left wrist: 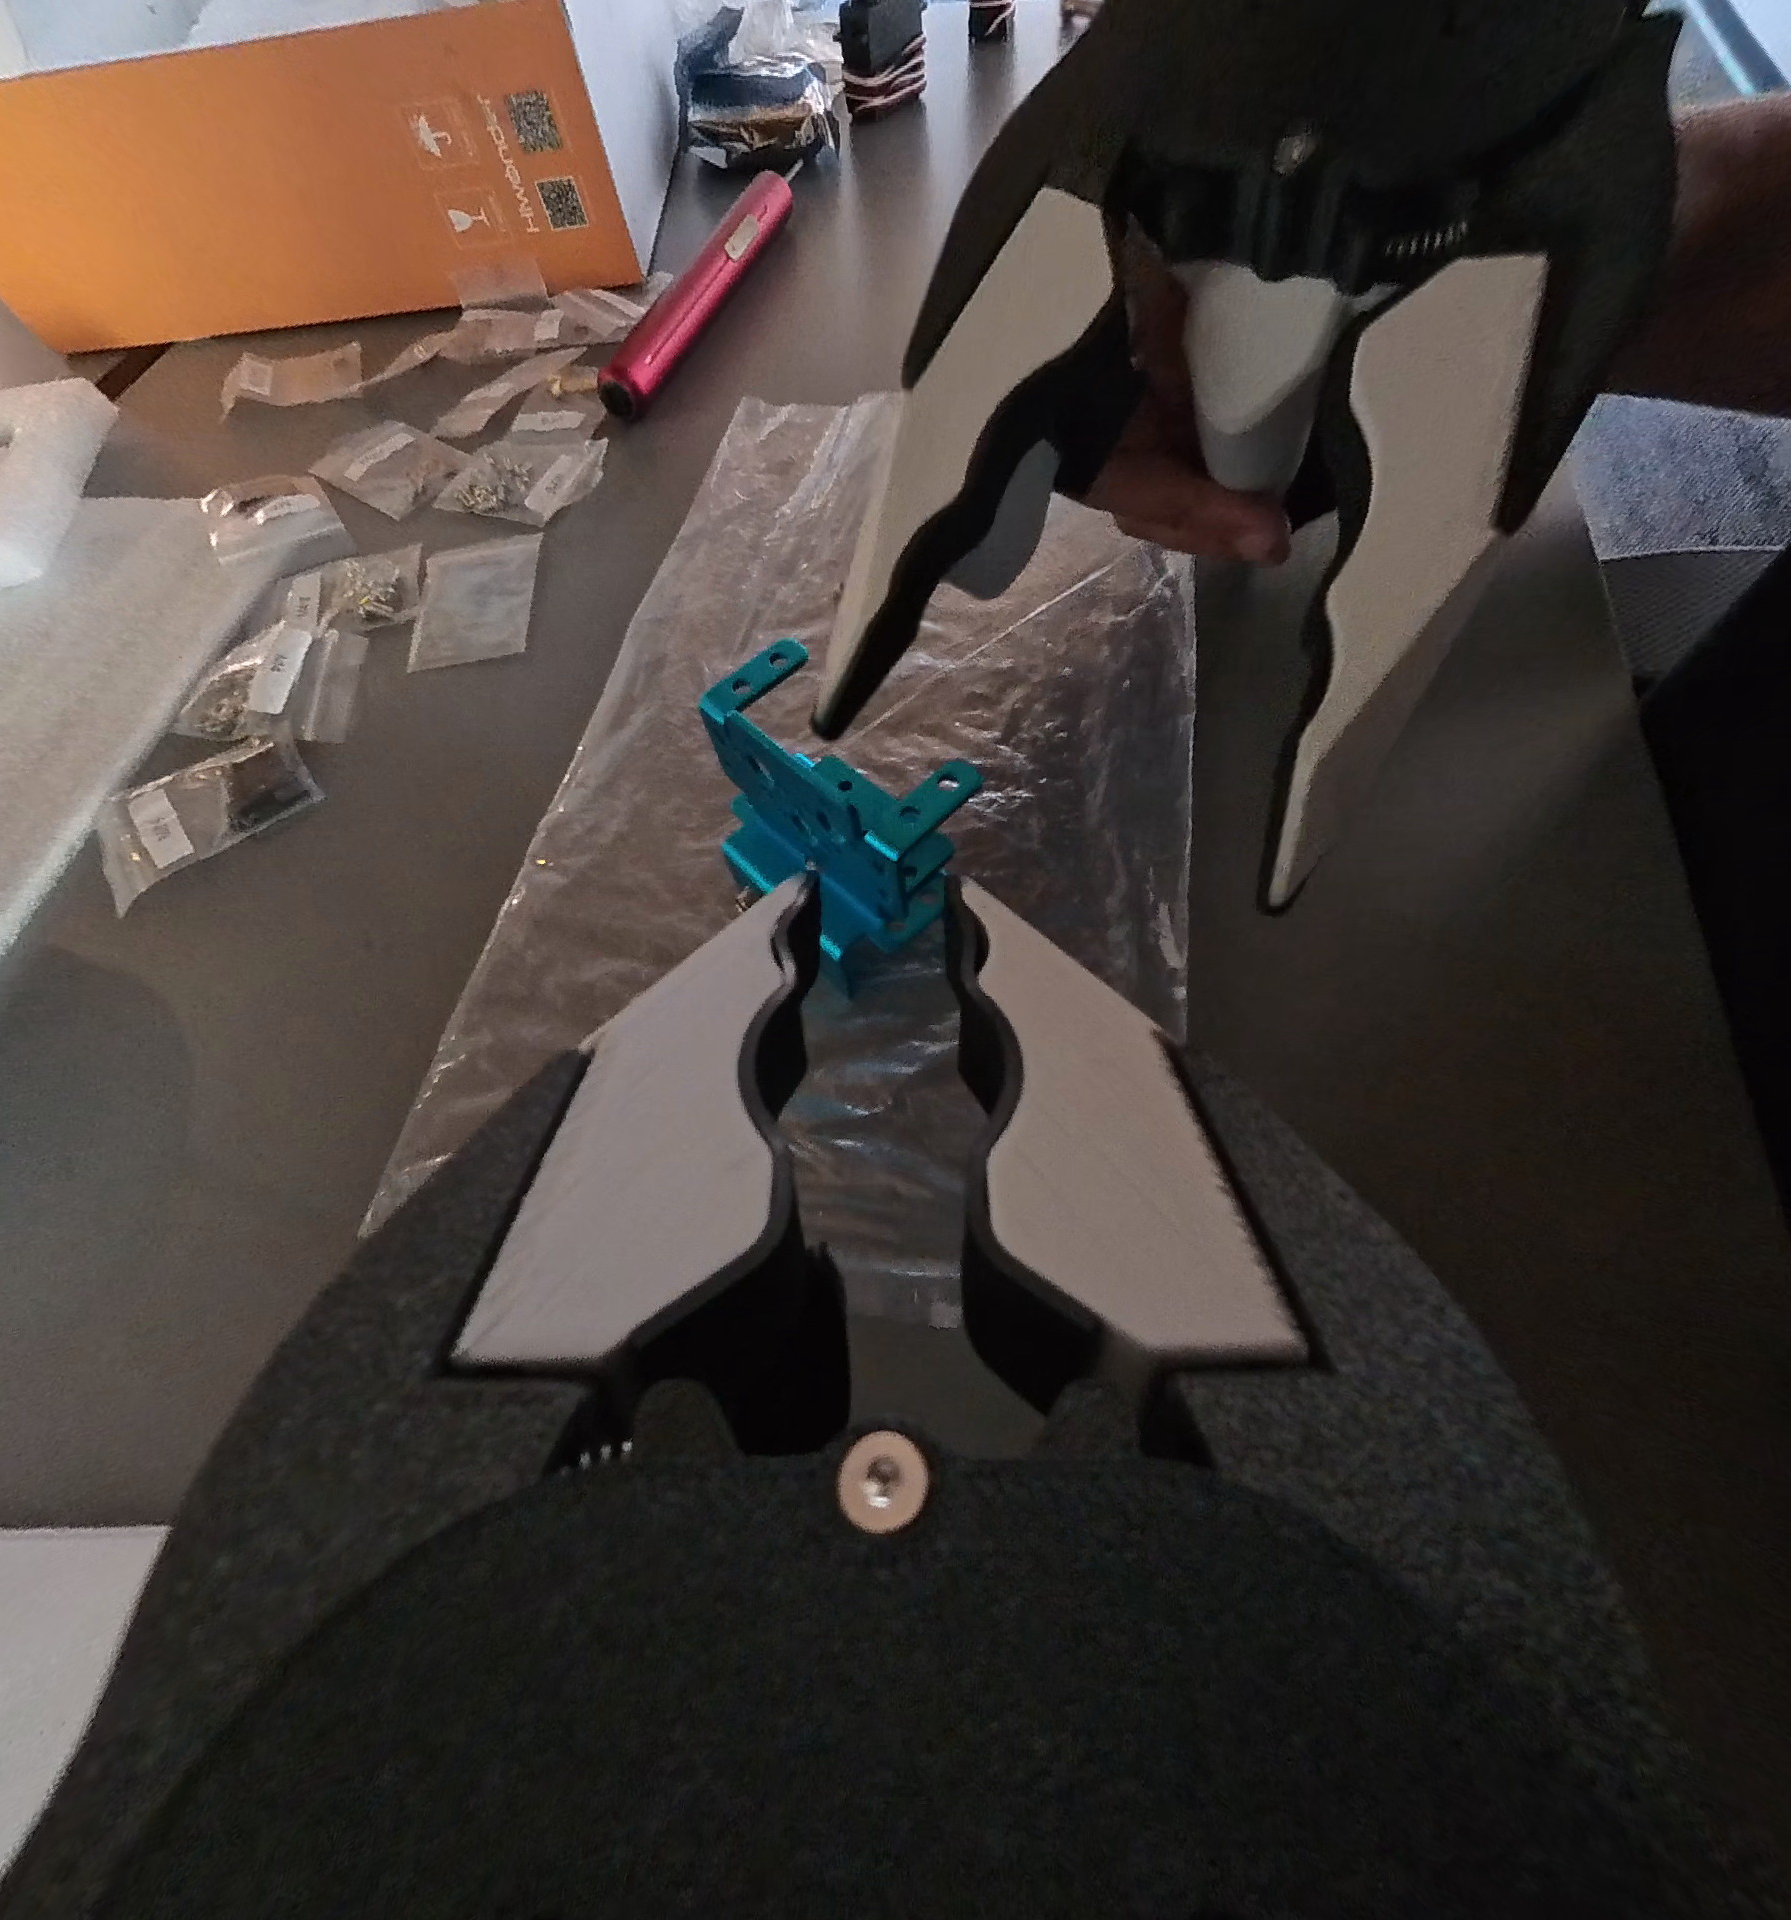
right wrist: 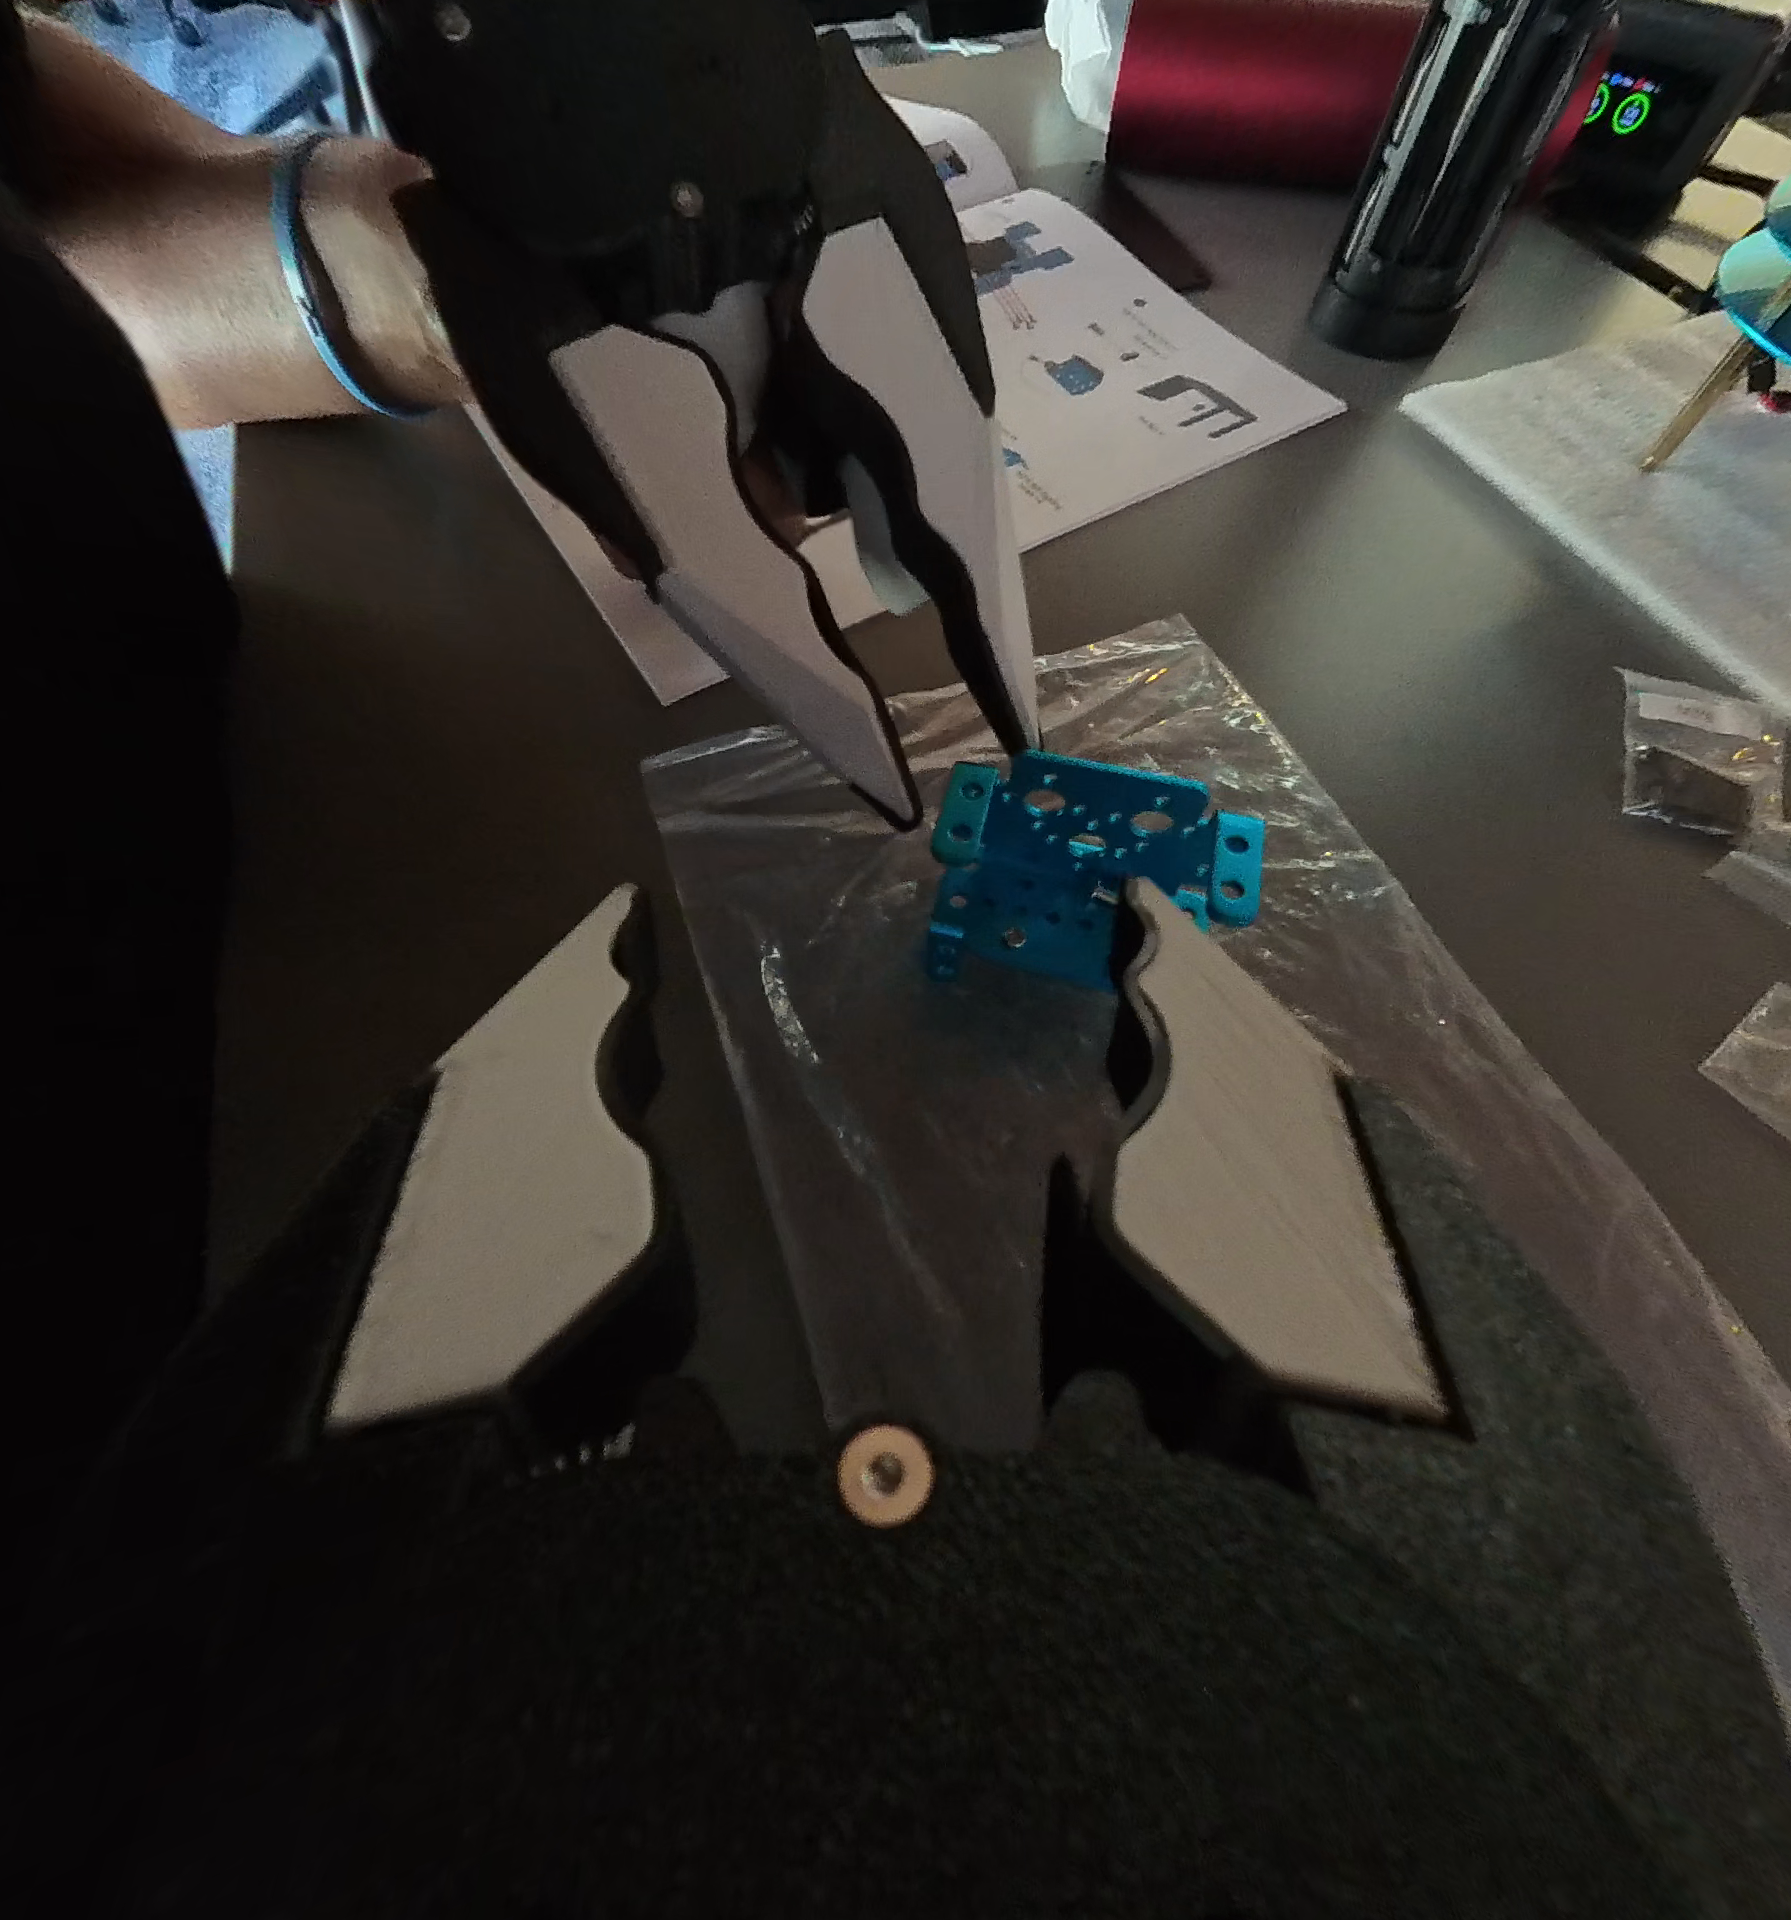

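Left gripper (left wrist: 878, 883): jaws pinching the blue perforated metal bracket (left wrist: 849, 831) at its tips.
Right gripper (right wrist: 886, 899): spread wide, one fingertip (right wrist: 1145, 904) touching bracket.
Underneath: clear plastic bag (left wrist: 1026, 644).
Progress: cannot tell.

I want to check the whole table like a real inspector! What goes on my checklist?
Surface: dark table, with a clear plastic bag lying flat in the middle.
Job's things: blue brackets stacked on the plastic bag, the top one tilted.
Clutter: small parts bags, red screwdriver, orange box, booklet, black bottle.
Grippers: left gripper appears closed on one end of the blue brackets; right gripper wide open, one fingertip at the brackets.
Cables: wound wires at the far edge.
Surroundings: small lit screen.
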The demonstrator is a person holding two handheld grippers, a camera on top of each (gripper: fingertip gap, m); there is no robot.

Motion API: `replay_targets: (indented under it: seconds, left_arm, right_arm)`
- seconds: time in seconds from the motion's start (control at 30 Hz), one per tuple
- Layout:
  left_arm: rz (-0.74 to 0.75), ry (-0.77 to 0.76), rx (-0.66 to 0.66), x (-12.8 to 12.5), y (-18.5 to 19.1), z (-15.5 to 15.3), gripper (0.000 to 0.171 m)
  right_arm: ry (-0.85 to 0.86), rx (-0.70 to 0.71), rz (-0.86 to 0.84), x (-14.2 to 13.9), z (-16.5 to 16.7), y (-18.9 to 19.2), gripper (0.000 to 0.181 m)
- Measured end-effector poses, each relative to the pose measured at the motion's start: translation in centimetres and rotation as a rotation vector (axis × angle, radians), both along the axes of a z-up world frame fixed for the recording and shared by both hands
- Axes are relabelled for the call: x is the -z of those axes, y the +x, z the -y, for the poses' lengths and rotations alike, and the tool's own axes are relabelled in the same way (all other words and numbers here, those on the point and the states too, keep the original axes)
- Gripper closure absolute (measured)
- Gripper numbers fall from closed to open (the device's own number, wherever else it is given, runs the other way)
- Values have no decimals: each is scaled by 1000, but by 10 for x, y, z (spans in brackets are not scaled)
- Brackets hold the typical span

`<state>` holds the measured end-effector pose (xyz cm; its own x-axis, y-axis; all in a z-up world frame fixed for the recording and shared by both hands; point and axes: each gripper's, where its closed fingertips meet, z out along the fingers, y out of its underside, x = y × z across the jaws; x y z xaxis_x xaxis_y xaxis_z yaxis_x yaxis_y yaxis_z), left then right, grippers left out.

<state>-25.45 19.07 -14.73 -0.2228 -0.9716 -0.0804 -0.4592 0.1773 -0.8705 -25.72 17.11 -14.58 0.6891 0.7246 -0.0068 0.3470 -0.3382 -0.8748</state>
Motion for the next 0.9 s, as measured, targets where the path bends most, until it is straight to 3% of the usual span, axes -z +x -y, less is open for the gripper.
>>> replay_targets:
  seconds: [0.57,0.9]
  left_arm:
    - [-16,7,3,5,4,3,148]
    - [-16,13,3,5,4,3,149]
  right_arm:
    - [-43,-12,132,22,-7,-7,87]
    - [-76,-10,91,22,-8,-7,86]
